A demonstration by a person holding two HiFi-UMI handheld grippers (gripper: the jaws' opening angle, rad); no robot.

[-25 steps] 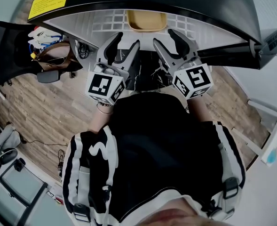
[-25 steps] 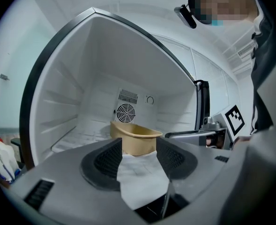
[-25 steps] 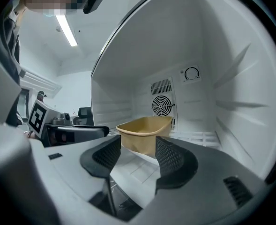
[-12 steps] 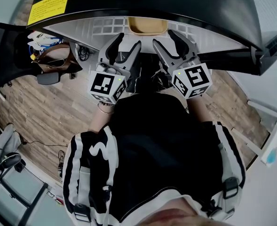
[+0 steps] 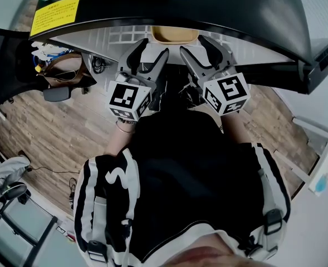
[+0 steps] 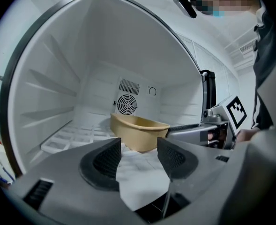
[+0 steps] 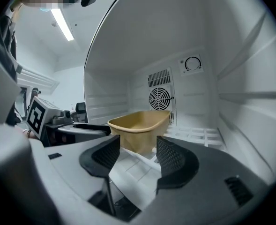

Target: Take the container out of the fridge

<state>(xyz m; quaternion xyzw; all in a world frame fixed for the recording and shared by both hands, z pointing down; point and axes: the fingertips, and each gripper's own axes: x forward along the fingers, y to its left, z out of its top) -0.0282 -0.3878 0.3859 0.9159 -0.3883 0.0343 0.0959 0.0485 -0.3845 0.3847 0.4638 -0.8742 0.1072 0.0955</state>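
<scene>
A tan, open-topped container (image 5: 175,34) (image 6: 138,131) (image 7: 138,128) stands on the white grid shelf (image 6: 77,135) inside the open fridge, in front of the round fan grille (image 7: 160,98). My left gripper (image 5: 148,58) (image 6: 138,154) points at it from short of the shelf's front; its jaws are opening and hold nothing. To its right, my right gripper (image 5: 204,52) (image 7: 137,154) is level with it, open and empty, also a little short of the container. The container lies ahead between the two grippers, untouched.
The fridge's white side walls carry ribbed shelf rails (image 7: 250,97). A dark door (image 5: 152,4) with a yellow label (image 5: 55,9) spans the top of the head view. A black chair (image 5: 8,60) with bags (image 5: 63,65) stands to the left on wooden floor (image 5: 69,143).
Both grippers have moved forward toward the fridge shelf and the container. The left gripper's jaws have spread slightly wider.
</scene>
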